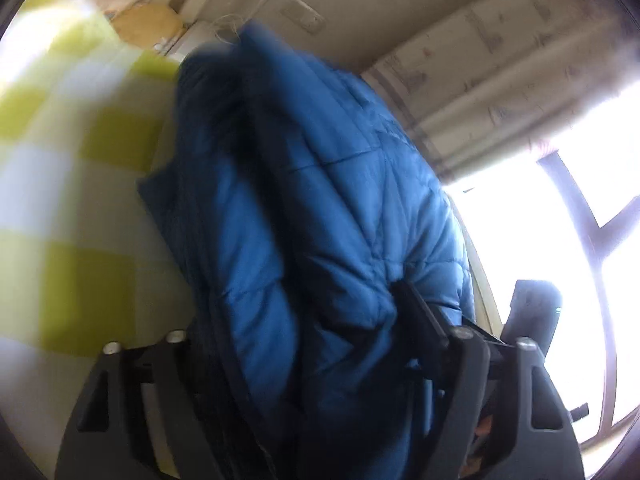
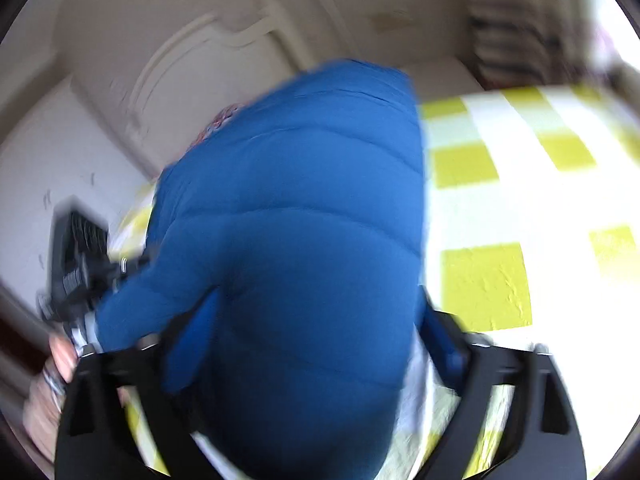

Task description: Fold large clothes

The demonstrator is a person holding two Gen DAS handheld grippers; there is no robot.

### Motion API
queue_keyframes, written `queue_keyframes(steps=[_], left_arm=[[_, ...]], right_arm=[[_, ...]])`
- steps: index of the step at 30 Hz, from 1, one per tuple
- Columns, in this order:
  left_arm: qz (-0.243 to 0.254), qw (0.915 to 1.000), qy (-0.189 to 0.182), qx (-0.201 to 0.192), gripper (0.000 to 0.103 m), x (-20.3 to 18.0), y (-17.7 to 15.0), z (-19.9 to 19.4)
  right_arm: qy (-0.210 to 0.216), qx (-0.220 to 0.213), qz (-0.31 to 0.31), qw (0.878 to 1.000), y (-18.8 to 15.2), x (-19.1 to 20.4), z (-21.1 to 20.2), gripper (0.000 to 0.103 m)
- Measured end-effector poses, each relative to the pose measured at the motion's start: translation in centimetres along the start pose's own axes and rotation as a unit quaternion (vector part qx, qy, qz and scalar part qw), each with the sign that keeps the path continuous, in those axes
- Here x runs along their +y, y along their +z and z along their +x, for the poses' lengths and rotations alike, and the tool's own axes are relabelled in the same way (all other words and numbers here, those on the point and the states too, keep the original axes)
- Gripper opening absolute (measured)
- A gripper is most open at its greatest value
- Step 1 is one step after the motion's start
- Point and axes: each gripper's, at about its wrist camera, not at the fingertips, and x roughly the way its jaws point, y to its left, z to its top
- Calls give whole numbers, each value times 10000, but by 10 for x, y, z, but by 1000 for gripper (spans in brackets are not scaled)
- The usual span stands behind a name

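Over the yellow-and-white checked cover [image 2: 484, 284], the blue quilted jacket [image 2: 304, 232] is up in the air, bunched thick and filling both wrist views. From the right gripper [image 2: 316, 344], the puffy bulk sits squarely between the two black fingers [image 2: 444, 344], which stand wide apart on either side of it; the picture is too smeared to tell if the pads are truly biting the fabric. From the left gripper [image 1: 304, 320], the jacket [image 1: 320, 208] billows between the fingers too, its dark lining and zipper edge running down the near side, and the right-hand finger [image 1: 416, 312] looks pushed into the padding, jaws spread around a fat fold. Whether that is a firm pinch, I cannot tell. Beyond the jacket on the left view, the checked cover [image 1: 92, 184] lies to its left, a curtain [image 1: 496, 68] and a bright window [image 1: 532, 232] to its right. Left of the jacket in the right view, a hand [image 2: 52, 380] grips the other tool.
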Motion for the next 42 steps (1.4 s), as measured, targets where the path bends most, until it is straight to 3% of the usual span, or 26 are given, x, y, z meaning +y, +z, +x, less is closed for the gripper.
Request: queue_keyframes(steps=[2,3,4,6,8,9,11,13,14,16,18,21,22,24,25,28,29,31,34,36,39,42], left_arm=[[120,9999,41,-38,84,1,-4,-2],[180,9998,94,-39,85,1,-7,-6],[247,9995,185,-49,86,0,-9,-9],[370,9986,367,-90,86,-4,-13,-14],[473,9974,512,-156,88,-10,-16,-20],[511,9967,598,-200,90,-12,-17,-20],[490,9962,678,-228,96,-17,-18,-21],[354,9962,777,-189,101,-10,-21,-23],[335,9958,841,-169,101,-10,-20,-23],[390,9948,918,-185,101,-12,-22,-25],[497,9912,1197,-261,101,-22,-23,-32],[1014,9712,2085,-540,100,-51,-28,-53],[1333,9560,2507,-734,101,-65,-32,-65],[1938,9149,3279,-1335,101,-98,-40,-98],[2125,8988,3486,-1597,101,-111,-43,-111],[2555,8545,3718,-2577,101,-157,-54,-169],[2620,8431,3704,-2887,101,-173,-59,-189],[2640,8349,3611,-3207,101,-196,-68,-219],[2549,8408,3311,-3443,101,-220,-90,-245],[2484,8342,3358,-3601,101,-227,-107,-252],[2731,8332,3412,-3389,101,-232,-128,-238],[2847,8420,3405,-3067,101,-229,-142,-216]], right_arm=[[61,152,136,9998,-1,-2,-2,93],[-102,89,95,9999,-1,4,-8,94],[-333,-78,5,9994,0,11,-15,94],[-919,-882,-354,9912,-4,39,-41,95],[-707,-1230,-806,9866,-11,64,-48,95],[-686,-1146,-1059,9854,-13,78,-42,95],[-1148,-653,-1847,9739,-27,110,-12,98],[-1954,-649,-2658,9418,-49,131,11,99],[-2102,-684,-2824,9335,-54,133,17,99],[-2035,-601,-2654,9405,-52,129,17,99],[-2156,-614,-2729,9356,-54,128,13,99],[-2311,-525,-2851,9287,-57,133,-2,99],[-2233,-362,-2888,9303,-59,137,-11,99],[-1983,-119,-2963,9342,-57,150,-33,99],[-1905,-133,-3015,9341,-58,156,-44,99],[-1815,-895,-3095,9291,-64,183,-114,99],[-1689,-1252,-3015,9300,-62,190,-141,99],[-1532,-1824,-2841,9287,-60,200,-178,99],[-1503,-2516,-2671,9180,-69,209,-220,99],[-1619,-2788,-2573,9110,-83,209,-234,99],[-1770,-2795,-2322,9147,-94,199,-233,99],[-1773,-2525,-2071,9284,-101,185,-218,99]])
